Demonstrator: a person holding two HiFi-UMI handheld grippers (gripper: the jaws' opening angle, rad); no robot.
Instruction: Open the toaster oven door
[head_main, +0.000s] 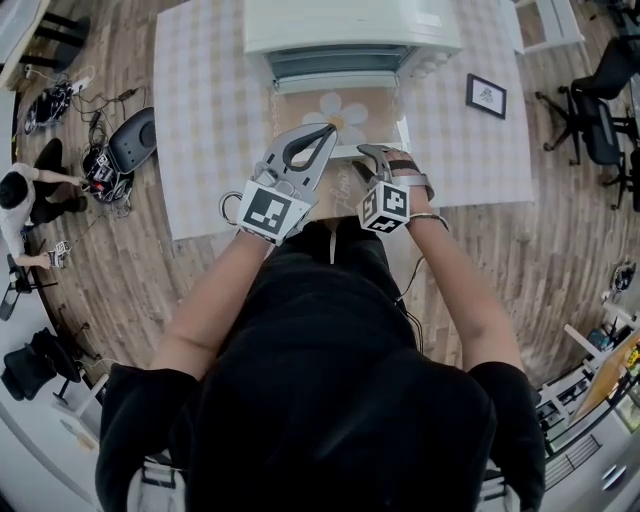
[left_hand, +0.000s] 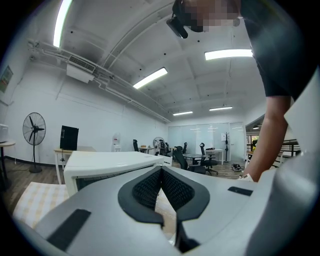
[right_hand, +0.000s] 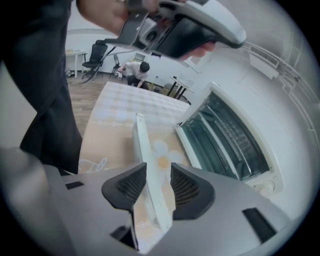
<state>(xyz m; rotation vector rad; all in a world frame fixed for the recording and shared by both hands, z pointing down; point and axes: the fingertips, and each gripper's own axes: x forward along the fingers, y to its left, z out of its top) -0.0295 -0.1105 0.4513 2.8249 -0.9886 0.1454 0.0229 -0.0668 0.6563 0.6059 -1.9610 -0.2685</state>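
Note:
A white toaster oven stands at the back of the table. Its door hangs folded down toward me, glass with a daisy print, and the cavity with its racks is exposed. My right gripper is shut on the door's white handle bar, at the door's near edge. My left gripper hovers above the door's left part, its jaws shut with nothing between them. In the left gripper view the oven's top lies just beyond the fingers.
A checked cloth covers the table. A small framed picture lies at the table's right. Office chairs stand on the wooden floor at right. A person crouches on the floor at far left, next to cables and dark gear.

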